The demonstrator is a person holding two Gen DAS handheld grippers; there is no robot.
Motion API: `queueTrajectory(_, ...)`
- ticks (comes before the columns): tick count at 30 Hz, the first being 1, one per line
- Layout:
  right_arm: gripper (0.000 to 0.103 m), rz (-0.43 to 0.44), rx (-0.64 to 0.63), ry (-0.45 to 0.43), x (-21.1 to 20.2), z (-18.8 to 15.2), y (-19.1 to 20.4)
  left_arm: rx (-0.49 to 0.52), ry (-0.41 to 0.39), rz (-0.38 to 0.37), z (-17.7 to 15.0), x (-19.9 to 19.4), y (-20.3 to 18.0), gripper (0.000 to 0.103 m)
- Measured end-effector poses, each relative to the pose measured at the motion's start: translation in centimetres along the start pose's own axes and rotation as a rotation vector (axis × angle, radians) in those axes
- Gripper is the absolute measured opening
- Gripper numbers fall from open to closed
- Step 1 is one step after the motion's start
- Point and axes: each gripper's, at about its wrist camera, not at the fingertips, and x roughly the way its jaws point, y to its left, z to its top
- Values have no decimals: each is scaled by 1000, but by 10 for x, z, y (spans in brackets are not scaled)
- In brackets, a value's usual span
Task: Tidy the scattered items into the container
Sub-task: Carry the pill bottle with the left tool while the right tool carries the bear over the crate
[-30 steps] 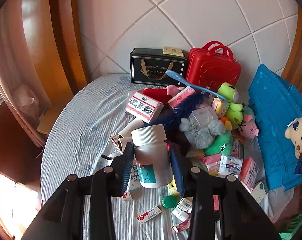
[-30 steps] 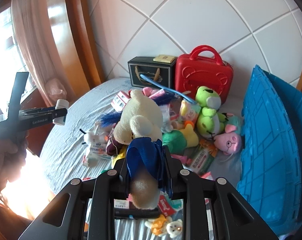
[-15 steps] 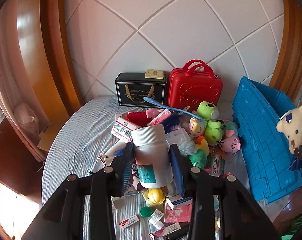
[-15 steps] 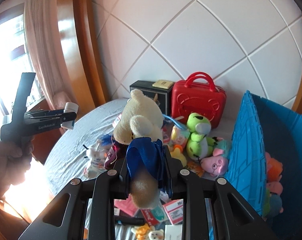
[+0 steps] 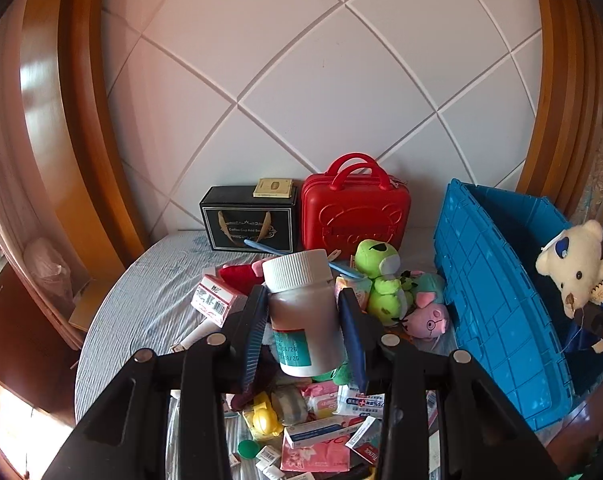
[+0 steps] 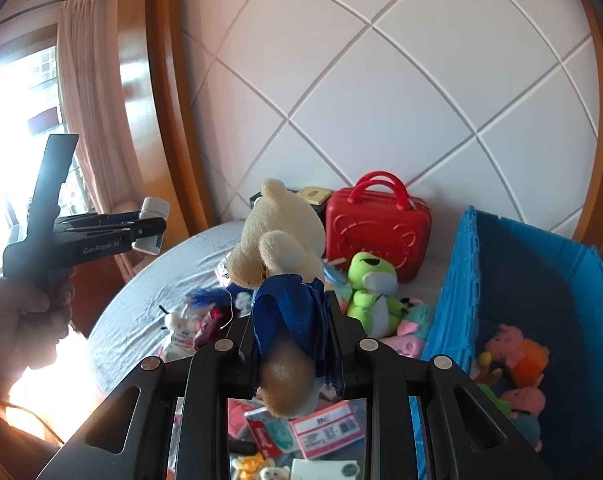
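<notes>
My left gripper (image 5: 303, 304) is shut on a white pill bottle (image 5: 303, 316) with a ribbed white cap and a teal label, held above the heap. My right gripper (image 6: 293, 312) is shut on a cream teddy bear (image 6: 277, 236) in blue clothing, gripped by its body with its head up. In the left wrist view the same bear (image 5: 573, 264) hangs above the blue crate (image 5: 497, 300) at the right. The right wrist view shows the left gripper (image 6: 149, 224) at the far left with the bottle, held by a hand (image 6: 25, 320). The crate's inside (image 6: 541, 280) holds several plush toys (image 6: 517, 356).
A heap of medicine boxes (image 5: 215, 300), a green frog plush (image 5: 381, 284) and a pink pig plush (image 5: 427, 318) covers the round table with a striped cloth (image 5: 141, 308). A black gift box (image 5: 249, 224) and red case (image 5: 355, 216) stand against the tiled wall.
Both grippers rose and drew back from the heap with their loads. The crate's inside came into the right wrist view, and the bear shifted toward the crate.
</notes>
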Motion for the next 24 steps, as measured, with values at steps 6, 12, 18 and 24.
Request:
queueTrajectory(6, 25, -2, 19, -24, -17, -2, -29, 51, -19, -18, 11, -5, -42, 36)
queueTrajectory(12, 25, -28, 69, -38, -36, -10, -62, 98, -29, -43, 18, -6, -82, 36)
queueTrajectory(18, 25, -67, 112, -46, -58, -23, -93, 150, -45, -90, 28, -7, -128, 36)
queueTrajectory(24, 25, -123, 158, -62, -79, -34, -126, 203, -46, -156, 38, -4, -174, 36)
